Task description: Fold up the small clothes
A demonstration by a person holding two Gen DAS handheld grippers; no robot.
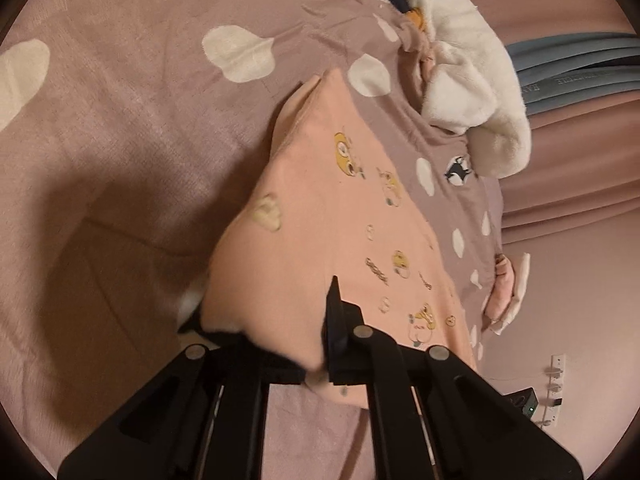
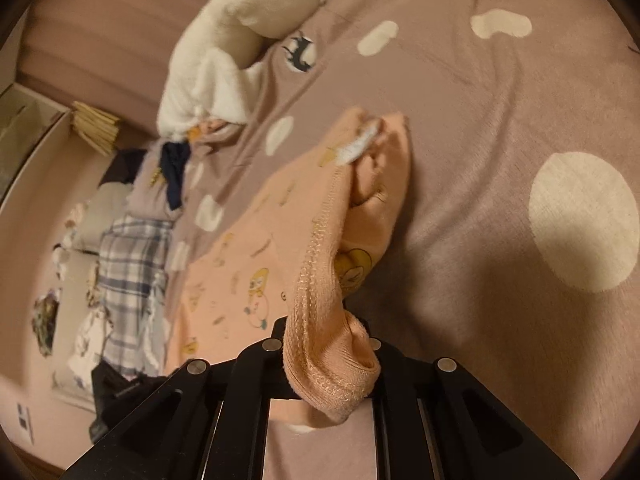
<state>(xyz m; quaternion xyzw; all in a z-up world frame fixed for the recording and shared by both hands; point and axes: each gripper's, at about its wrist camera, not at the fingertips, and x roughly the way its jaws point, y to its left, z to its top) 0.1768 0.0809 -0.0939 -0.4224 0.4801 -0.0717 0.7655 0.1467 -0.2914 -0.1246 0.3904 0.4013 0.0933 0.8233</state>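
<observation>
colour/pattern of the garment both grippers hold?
Peach-pink garment with small yellow cartoon prints; clearest in the left wrist view.

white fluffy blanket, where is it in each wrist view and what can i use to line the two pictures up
Left wrist view: the white fluffy blanket lies at the upper right, beyond the far end of the peach garment.
Right wrist view: the white fluffy blanket lies at the upper left, past the peach garment.
Shared landmark: the black cat print on the bedspread, right beside the blanket.

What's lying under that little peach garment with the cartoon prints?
Under the peach garment lies a mauve bedspread with cream spots, showing all round it. Whatever sits directly beneath the cloth is covered, so it cannot be seen. Both tools pinch the near edge.
</observation>
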